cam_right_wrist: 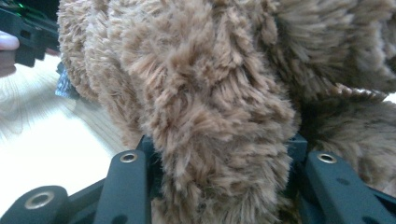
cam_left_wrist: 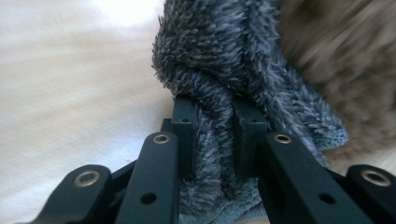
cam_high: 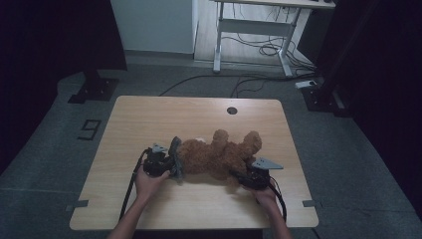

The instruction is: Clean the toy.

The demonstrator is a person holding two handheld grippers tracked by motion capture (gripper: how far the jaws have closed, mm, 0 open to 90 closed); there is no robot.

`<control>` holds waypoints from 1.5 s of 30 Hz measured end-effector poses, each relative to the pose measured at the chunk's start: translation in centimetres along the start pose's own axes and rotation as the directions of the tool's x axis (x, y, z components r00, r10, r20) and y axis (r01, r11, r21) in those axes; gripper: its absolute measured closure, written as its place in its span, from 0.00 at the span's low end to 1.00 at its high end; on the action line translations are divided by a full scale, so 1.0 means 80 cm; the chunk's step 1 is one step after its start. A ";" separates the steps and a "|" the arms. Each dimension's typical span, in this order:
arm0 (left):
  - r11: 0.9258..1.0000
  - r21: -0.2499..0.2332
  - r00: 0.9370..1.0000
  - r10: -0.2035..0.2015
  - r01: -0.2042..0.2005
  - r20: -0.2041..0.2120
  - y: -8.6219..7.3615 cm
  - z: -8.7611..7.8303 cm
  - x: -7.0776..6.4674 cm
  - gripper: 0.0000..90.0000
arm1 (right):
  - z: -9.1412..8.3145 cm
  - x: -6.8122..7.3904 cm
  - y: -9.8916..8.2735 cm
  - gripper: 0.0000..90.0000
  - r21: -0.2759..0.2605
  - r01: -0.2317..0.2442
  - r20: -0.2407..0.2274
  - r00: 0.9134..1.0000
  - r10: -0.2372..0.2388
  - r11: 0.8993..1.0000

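Note:
A brown teddy bear (cam_high: 219, 154) lies on its side across the middle of the wooden table (cam_high: 149, 119). A grey fuzzy cloth (cam_high: 175, 159) wraps its left end. My left gripper (cam_high: 166, 164) is shut on a fold of that grey cloth (cam_left_wrist: 212, 140), with the brown fur (cam_left_wrist: 336, 51) just beyond it. My right gripper (cam_high: 246, 177) is at the bear's lower right and is shut on a thick brown limb of the bear (cam_right_wrist: 210, 130), which bulges between its jaws. A hand holds each gripper from below.
A round cable hole (cam_high: 232, 110) sits near the table's far edge. Beyond the table stand a white desk frame (cam_high: 259, 30) with loose cables (cam_high: 259, 47) on the floor and black stand bases (cam_high: 94, 89) at both sides.

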State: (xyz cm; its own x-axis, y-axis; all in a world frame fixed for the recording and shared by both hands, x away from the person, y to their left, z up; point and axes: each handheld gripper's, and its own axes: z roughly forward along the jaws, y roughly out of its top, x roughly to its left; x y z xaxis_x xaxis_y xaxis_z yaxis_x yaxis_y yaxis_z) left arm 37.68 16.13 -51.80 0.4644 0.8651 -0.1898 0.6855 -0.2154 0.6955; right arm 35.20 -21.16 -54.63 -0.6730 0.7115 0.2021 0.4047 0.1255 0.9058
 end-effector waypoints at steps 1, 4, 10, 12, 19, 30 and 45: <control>1.000 -0.005 1.000 -0.010 0.010 0.011 0.001 -0.002 0.002 0.82 | 0.000 0.000 0.000 0.58 0.000 0.000 -0.001 1.000 0.000 1.000; 1.000 -0.013 1.000 -0.004 0.004 0.017 0.008 -0.012 0.005 0.82 | -0.001 -0.002 -0.001 0.58 0.001 -0.004 -0.007 1.000 0.004 1.000; 0.988 -0.155 0.999 0.021 -0.015 0.037 0.046 -0.071 -0.005 0.81 | -0.001 -0.004 0.000 0.58 0.003 -0.013 -0.008 1.000 0.013 1.000; 0.983 -0.183 0.996 0.046 -0.032 0.077 0.060 -0.085 -0.023 0.81 | 0.000 -0.003 0.000 0.58 0.002 -0.010 -0.006 1.000 0.010 1.000; 0.971 -0.150 0.979 0.196 -0.186 0.058 0.095 -0.055 -0.098 0.81 | 0.000 -0.003 0.001 0.58 0.003 -0.009 -0.007 1.000 0.009 1.000; 0.986 -0.140 0.986 0.108 -0.091 0.125 0.068 -0.032 -0.065 0.82 | 0.000 0.000 0.002 0.58 0.010 0.006 -0.006 1.000 -0.006 1.000; 0.999 -0.038 0.999 0.019 -0.017 0.040 0.012 -0.033 -0.004 0.81 | 0.000 -0.001 0.001 0.58 0.010 -0.015 -0.009 1.000 0.015 1.000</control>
State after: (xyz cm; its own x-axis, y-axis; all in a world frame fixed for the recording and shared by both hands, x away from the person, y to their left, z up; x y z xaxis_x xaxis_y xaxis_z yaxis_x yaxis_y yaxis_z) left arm 36.72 16.86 -49.26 0.4990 0.8422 -0.2044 0.6558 -0.2128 0.7243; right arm 35.30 -21.23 -54.56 -0.6723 0.7073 0.2185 0.4204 0.1218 0.8991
